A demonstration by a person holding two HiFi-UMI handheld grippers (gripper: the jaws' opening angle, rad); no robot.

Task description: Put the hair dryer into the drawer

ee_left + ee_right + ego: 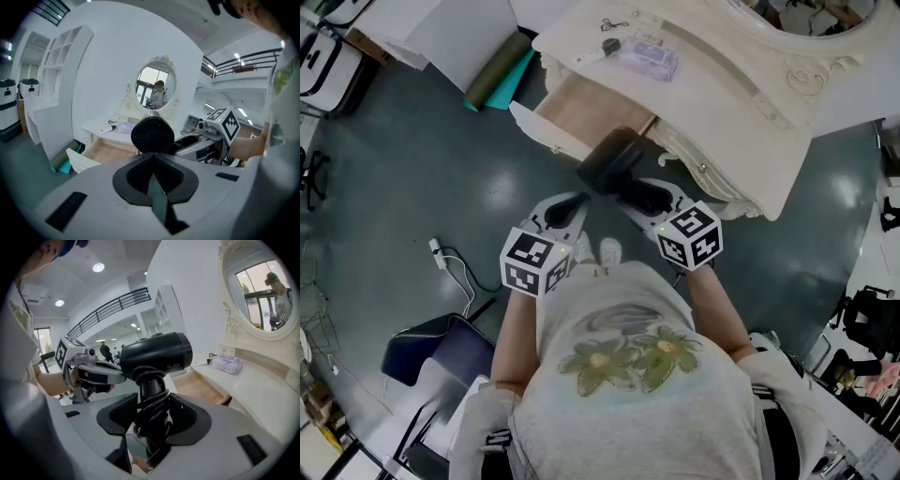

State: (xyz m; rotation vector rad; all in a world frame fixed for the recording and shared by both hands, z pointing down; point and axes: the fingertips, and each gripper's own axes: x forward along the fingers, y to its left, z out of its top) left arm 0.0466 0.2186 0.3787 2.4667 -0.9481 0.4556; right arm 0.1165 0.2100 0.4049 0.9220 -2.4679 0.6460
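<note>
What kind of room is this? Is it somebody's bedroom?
Probably not a real bedroom. It looks like a big hall or studio with a bedroom corner set up. There is a cream dressing table with an oval mirror and an open drawer, but also a shiny grey floor and a balcony railing high up.

A cream dressing table (750,94) with an oval mirror (262,291) stands on glossy grey floor (394,178).

Head view steeply down; both gripper views close, toward drawer (110,151)
</note>
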